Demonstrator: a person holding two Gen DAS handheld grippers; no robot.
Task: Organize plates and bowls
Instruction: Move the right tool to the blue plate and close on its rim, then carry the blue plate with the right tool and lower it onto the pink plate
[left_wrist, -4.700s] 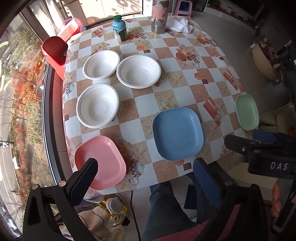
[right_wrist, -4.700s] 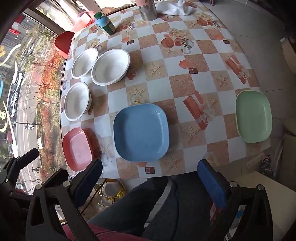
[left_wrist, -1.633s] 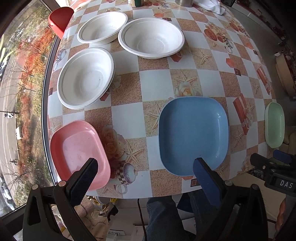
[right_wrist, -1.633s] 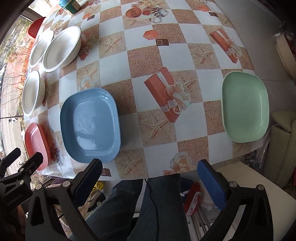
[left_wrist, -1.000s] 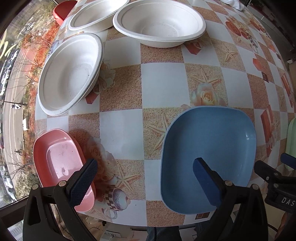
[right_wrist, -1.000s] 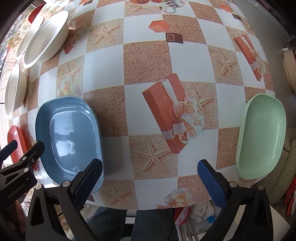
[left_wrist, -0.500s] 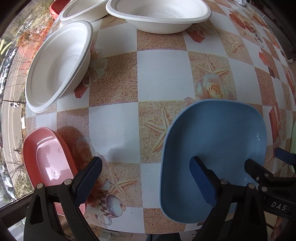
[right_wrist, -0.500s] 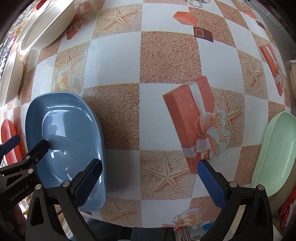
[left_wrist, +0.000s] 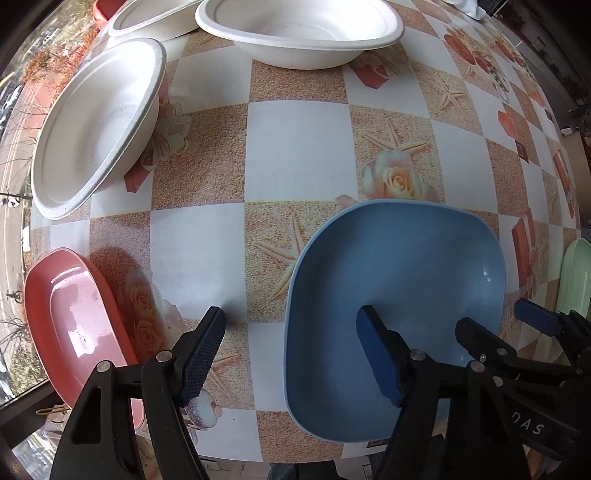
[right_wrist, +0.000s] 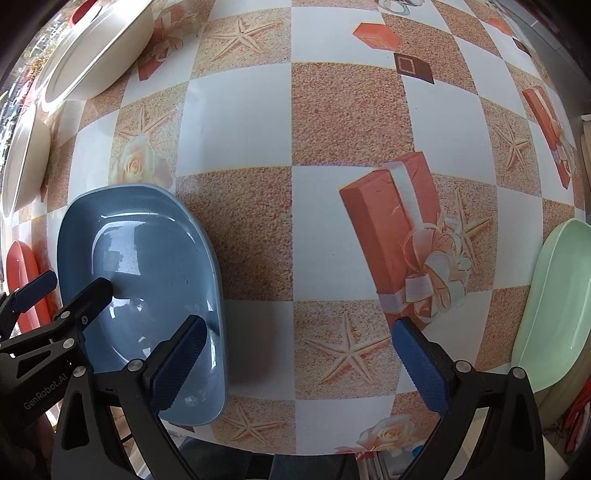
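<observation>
A blue square plate (left_wrist: 406, 266) lies flat near the table's front edge. My left gripper (left_wrist: 291, 350) points down and straddles its left rim, one finger inside the plate and one over the tablecloth. Its jaws are closing and the pads do not touch the rim. My right gripper (right_wrist: 299, 363) straddles the right rim of the blue plate (right_wrist: 147, 266) in the same way. Its jaws are also closing, still wide and clear of the rim. A pink plate (left_wrist: 70, 317) sits at the front left corner and a green plate (right_wrist: 554, 306) at the right edge.
Three white bowls (left_wrist: 92, 125) (left_wrist: 299, 33) (left_wrist: 147, 18) stand at the back left of the checked tablecloth (left_wrist: 295, 155). The pink plate and the green plate (left_wrist: 574, 280) overhang or sit close to the table's edges. A window runs along the left side.
Both grippers have come down closer to the table over the blue plate. The left jaws have narrowed markedly around the plate's left rim. The right jaws have narrowed slightly.
</observation>
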